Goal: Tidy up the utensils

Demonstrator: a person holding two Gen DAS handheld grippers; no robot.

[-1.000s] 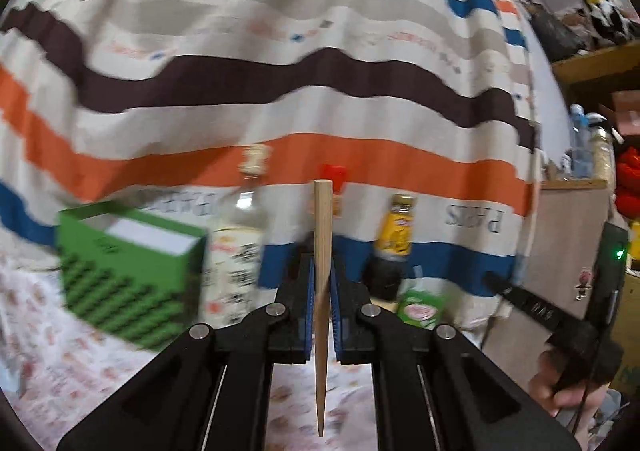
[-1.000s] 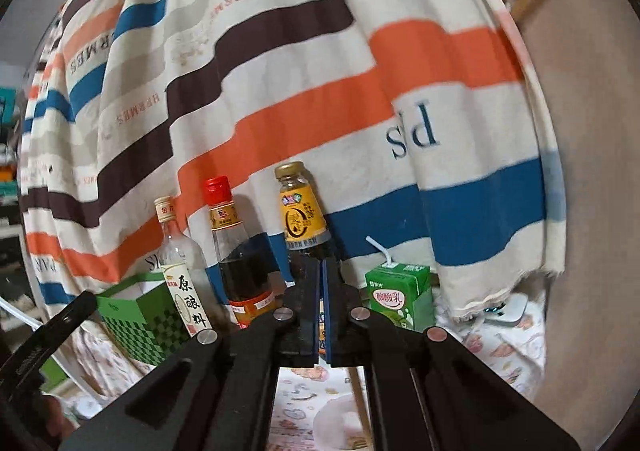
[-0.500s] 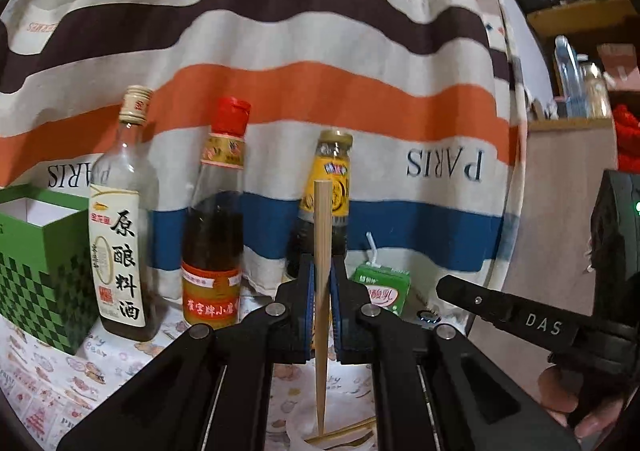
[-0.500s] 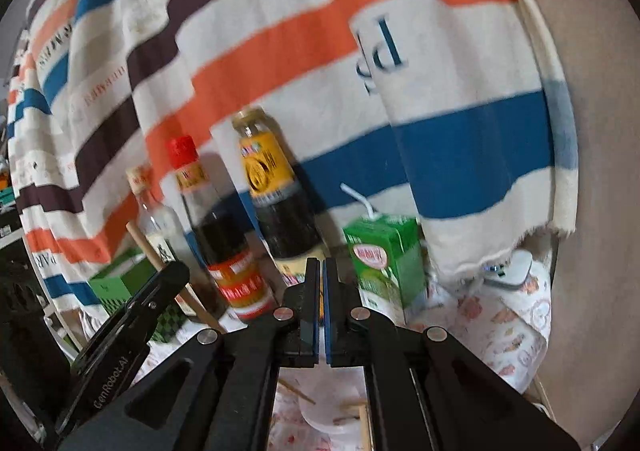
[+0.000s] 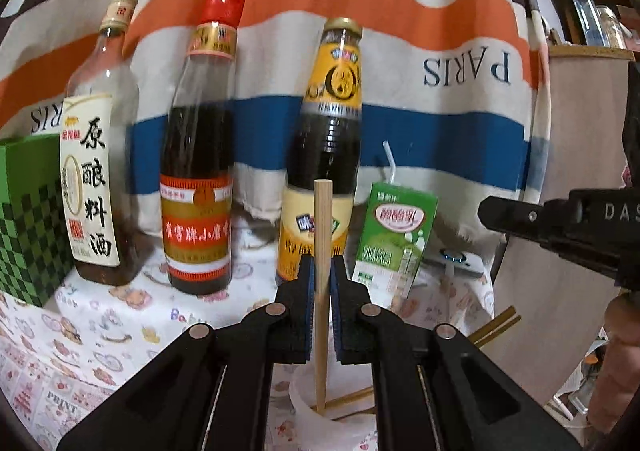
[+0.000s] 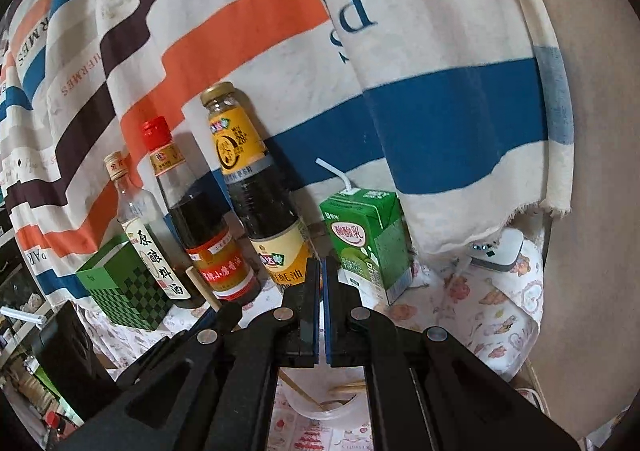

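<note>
My left gripper point(image 5: 322, 265) is shut on a wooden chopstick point(image 5: 322, 219) that it holds upright. The stick's lower end reaches into the mouth of a white cup point(image 5: 300, 391) just below the jaws. Other chopsticks point(image 5: 494, 325) lean out of the cup to the right. My right gripper point(image 6: 322, 265) is shut with nothing between its pads, and it hovers over the same cup point(image 6: 298, 407), where chopsticks point(image 6: 348, 397) lie. It shows from the side as the right gripper point(image 5: 492, 213). The held chopstick point(image 6: 200, 285) and the left gripper point(image 6: 228, 311) appear at lower left.
Three sauce bottles point(image 5: 198, 155) stand in a row before a striped cloth point(image 5: 400, 11). A green drink carton point(image 5: 394, 235) with a straw stands right of them, a green chequered box point(image 5: 24, 211) left. A white device point(image 6: 498, 251) lies by the brown side wall point(image 6: 592, 211).
The left gripper has carried the chopstick right and down, from in front of the green box to over the cup. The right gripper has edged closer to the bottles and dipped slightly.
</note>
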